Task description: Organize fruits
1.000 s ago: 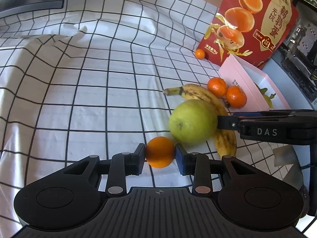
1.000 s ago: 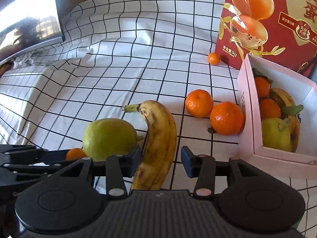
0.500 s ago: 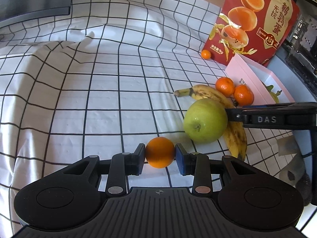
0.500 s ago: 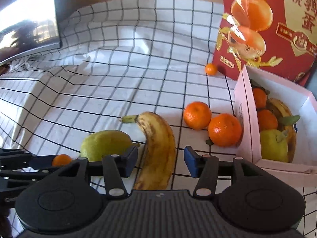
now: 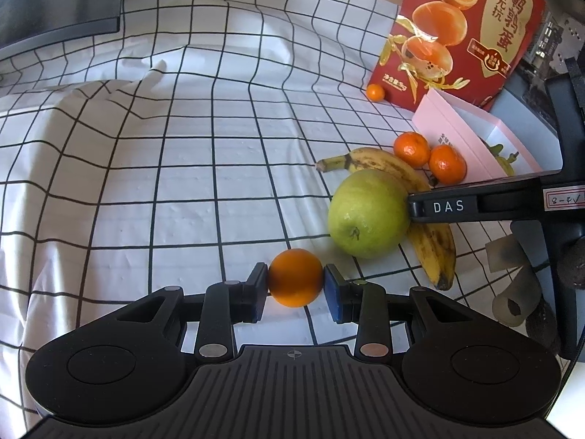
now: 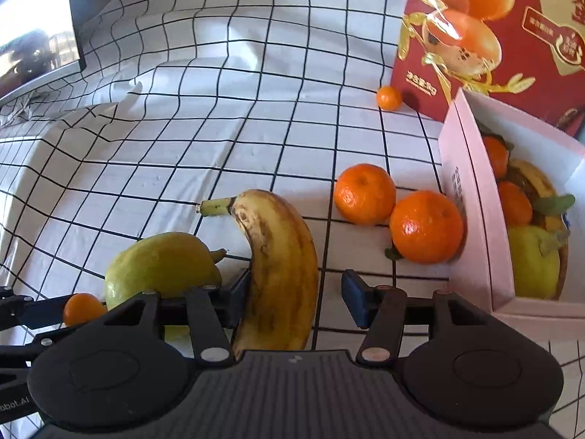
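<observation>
My left gripper [image 5: 295, 289] is shut on a small orange [image 5: 296, 278], held just above the checked cloth. Beside it lies a big green pear-like fruit [image 5: 367, 216], and a spotted banana [image 6: 281, 256] rests against that. My right gripper [image 6: 297, 292] straddles the banana's lower half. Its jaws are opening: the left pad sits at the banana's side and the right pad stands clear. Two mandarins [image 6: 363, 194] [image 6: 426, 226] lie against a pink box [image 6: 471, 219] that holds more fruit.
A red printed carton [image 5: 468, 25] stands behind the pink box, with a tiny orange [image 6: 388, 98] at its foot. A dark screen [image 6: 36, 29] edges the far left. The checked cloth [image 5: 182, 183] is wrinkled and spreads wide to the left.
The right gripper's jaws have widened around the banana and it has eased forward and lower. The left gripper keeps its hold on the small orange in the same place.
</observation>
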Tool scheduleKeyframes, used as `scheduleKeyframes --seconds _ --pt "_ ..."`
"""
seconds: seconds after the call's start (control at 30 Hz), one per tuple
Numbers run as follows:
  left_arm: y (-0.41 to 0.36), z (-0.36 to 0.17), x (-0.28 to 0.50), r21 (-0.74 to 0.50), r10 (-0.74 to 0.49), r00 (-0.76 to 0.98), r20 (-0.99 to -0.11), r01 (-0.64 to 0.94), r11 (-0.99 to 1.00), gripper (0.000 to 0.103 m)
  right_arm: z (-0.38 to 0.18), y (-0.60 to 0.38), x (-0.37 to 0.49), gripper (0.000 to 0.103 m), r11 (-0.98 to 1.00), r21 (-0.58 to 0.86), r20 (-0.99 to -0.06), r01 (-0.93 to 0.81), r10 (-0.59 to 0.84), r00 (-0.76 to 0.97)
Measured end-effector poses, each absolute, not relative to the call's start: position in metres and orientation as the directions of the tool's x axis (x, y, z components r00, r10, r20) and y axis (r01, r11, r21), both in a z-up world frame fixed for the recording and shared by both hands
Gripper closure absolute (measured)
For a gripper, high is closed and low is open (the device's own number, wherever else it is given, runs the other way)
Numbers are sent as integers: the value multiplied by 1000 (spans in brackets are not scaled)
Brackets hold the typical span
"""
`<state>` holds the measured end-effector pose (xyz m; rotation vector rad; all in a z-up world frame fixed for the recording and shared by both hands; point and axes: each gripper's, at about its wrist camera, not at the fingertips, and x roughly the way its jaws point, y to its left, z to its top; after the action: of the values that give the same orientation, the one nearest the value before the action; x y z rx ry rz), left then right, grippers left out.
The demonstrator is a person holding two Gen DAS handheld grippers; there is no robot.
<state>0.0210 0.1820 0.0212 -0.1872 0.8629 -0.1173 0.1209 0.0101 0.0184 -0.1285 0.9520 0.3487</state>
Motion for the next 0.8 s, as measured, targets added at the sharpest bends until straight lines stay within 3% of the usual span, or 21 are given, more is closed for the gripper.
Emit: scheduleKeyframes --seconds 0.33,0.5,0.57,0.8 --pt "184 66 30 -197 -202 712 -673 91 976 65 17 5 113 48 933 51 -804 -356 250 539" --pt "165 70 51 -189 -259 682 -684 177 966 65 23 -8 99 47 930 109 -793 -351 294 533" --pt "155 69 59 -160 -258 679 -688 204 966 65 28 -16 89 43 931 110 -777 -349 300 553" --pt "142 65 69 -106 -253 673 -696 252 962 61 42 -34 61 42 934 104 -755 -343 298 584"
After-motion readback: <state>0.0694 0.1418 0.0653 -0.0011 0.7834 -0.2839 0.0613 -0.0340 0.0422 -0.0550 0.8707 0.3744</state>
